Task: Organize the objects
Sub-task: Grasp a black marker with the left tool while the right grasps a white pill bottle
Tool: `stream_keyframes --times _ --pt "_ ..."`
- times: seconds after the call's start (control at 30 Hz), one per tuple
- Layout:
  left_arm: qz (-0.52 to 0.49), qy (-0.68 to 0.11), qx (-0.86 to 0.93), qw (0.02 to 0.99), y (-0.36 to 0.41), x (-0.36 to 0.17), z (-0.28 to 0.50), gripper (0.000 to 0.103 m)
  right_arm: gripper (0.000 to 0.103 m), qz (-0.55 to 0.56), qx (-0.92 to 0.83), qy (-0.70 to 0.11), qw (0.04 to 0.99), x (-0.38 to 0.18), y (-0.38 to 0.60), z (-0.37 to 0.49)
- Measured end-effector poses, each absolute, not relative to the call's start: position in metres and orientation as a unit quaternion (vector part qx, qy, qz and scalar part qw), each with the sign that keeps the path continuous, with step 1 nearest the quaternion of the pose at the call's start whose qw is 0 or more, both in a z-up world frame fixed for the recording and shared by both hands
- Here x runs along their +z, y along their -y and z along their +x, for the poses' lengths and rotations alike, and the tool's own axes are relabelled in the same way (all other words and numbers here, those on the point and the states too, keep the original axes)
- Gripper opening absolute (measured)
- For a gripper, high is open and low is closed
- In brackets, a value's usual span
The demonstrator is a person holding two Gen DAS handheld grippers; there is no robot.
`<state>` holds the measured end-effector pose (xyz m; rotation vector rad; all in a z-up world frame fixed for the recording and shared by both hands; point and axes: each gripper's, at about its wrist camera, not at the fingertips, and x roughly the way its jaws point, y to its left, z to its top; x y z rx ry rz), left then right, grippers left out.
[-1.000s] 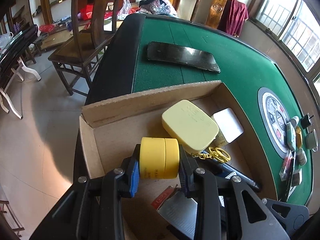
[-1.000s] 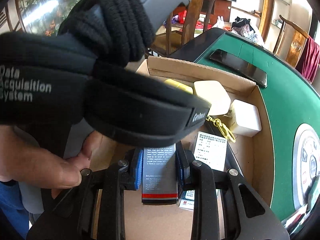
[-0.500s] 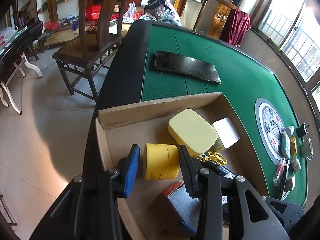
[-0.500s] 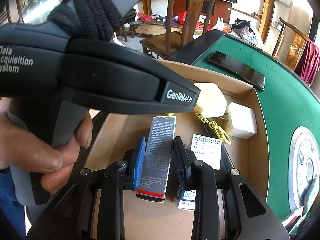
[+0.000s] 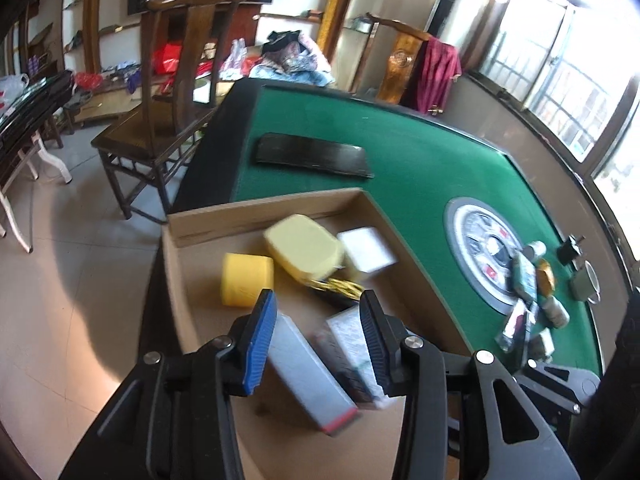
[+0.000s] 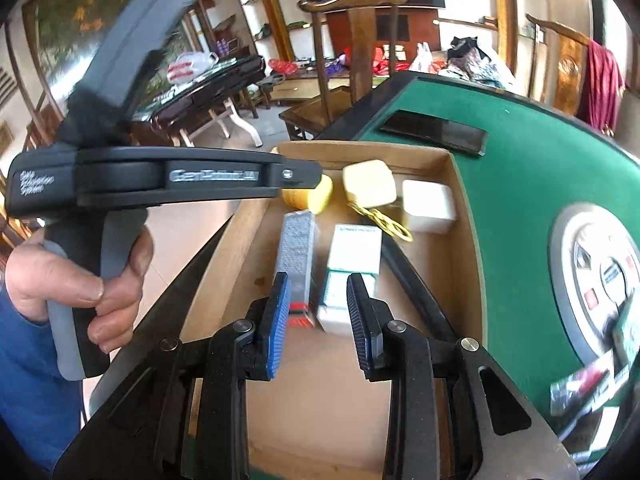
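Both grippers angle down over the cardboard box on the green table; a bare hand grips the left tool's handle at 9 o'clock in the right wrist view; the left gripper is opening with nothing pressed between its pads, and the yellow jar it clamped a second ago now lies in the box at 11 o'clock of its tips; the right gripper stands apart and empty, the grey carton it held earlier lying flat at 12 o'clock beside a white-green packet.
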<state>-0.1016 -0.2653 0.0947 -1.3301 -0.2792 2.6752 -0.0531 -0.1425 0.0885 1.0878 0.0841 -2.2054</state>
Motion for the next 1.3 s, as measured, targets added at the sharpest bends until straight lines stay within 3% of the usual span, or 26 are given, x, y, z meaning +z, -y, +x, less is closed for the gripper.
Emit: stream_keyframes --times 0.43,0.7,1.03,1.07,1.1,1.17,1.3 --pt "-0.454 0.038 0.874 0.171 0.141 0.087 -0.071 0.044 0.029 0.392 -0.866 0.044 0.307 0.093 0.011 -0.033" --pt "-0.489 -0.052 0.838 0.236 0.044 0.055 -0.064 0.044 0.029 0.369 -0.896 0.071 0.235 0.089 -0.106 -0.038" --pt "-0.514 -0.113 0.822 0.217 0.003 0.026 -0.076 0.043 0.028 0.366 -0.907 0.126 0.166 0.067 -0.205 -0.05" --pt "-0.516 -0.108 0.823 0.211 0.003 0.024 -0.079 0.04 0.028 0.365 -0.908 0.127 0.162 0.066 -0.209 -0.051" --pt "-0.517 -0.102 0.825 0.205 0.003 0.021 -0.081 0.028 0.028 0.367 -0.907 0.127 0.16 0.065 -0.214 -0.054" --pt "-0.51 -0.096 0.833 0.194 0.002 0.021 -0.081 0.019 0.028 0.378 -0.904 0.124 0.157 0.062 -0.222 -0.059" --pt "-0.501 -0.055 0.846 0.173 0.009 0.02 -0.077 0.014 0.028 0.389 -0.906 0.09 0.139 0.055 -0.228 -0.067"
